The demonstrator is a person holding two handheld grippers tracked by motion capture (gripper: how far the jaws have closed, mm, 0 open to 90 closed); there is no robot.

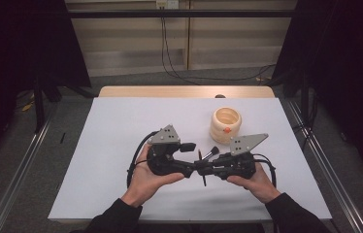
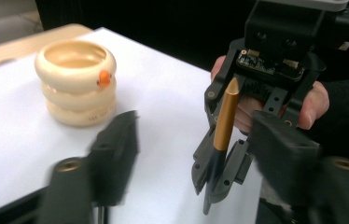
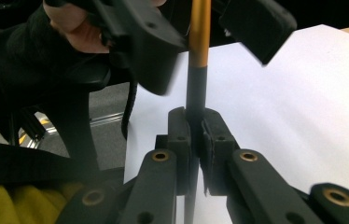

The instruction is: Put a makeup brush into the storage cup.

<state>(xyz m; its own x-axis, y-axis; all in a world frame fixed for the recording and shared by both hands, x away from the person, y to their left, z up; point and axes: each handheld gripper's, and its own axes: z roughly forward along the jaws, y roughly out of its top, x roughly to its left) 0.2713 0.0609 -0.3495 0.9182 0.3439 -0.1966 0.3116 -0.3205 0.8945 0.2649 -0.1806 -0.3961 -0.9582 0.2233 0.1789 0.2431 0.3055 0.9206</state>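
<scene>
Looking at the right gripper view first: the right gripper (image 3: pixel 196 140) has its fingers (image 3: pixel 178 140) pinched on the black end of a makeup brush (image 3: pixel 198 46), whose gold handle runs straight up the middle of the frame, so its long axis lies right along the fingers. In the left gripper view the left gripper (image 2: pixel 200 154) has its fingers (image 2: pixel 116 149) spread wide, standing either side of that handle without touching it. Farther off, upper left of that frame, the cream ringed holder (image 2: pixel 75 81) sits on the table (image 2: pixel 163 88). My guess: the brush goes there, and the right hand's nearer.
</scene>
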